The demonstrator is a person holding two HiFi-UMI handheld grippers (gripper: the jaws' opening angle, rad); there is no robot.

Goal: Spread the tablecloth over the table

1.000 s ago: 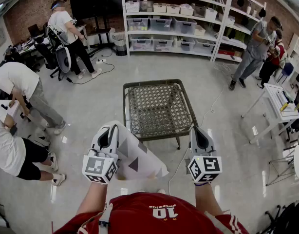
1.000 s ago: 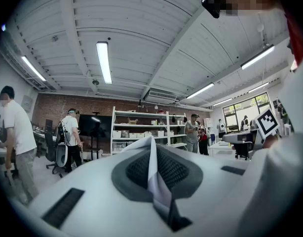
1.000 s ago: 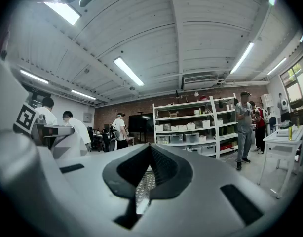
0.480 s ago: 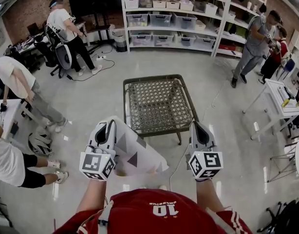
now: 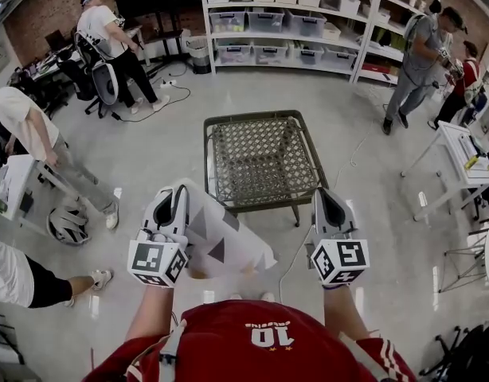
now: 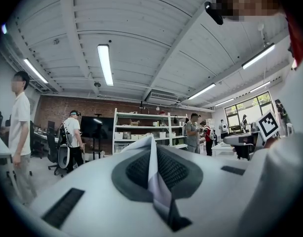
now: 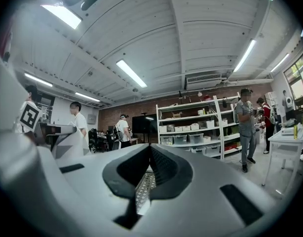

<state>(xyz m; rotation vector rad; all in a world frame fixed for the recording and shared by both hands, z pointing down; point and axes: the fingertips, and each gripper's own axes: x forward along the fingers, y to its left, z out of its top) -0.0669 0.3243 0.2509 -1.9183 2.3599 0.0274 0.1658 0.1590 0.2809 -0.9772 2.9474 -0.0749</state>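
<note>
- Left gripper: jaws clenched on an edge of the tablecloth, which hangs folded from between them and drapes to their right.
- Right gripper: jaws pressed together, empty.
- Table: ahead of both grippers.

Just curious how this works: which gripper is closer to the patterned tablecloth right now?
Left. The left gripper is clamped on an edge of the tablecloth. The right gripper is shut and empty, off to the cloth's right, not touching it.
</note>
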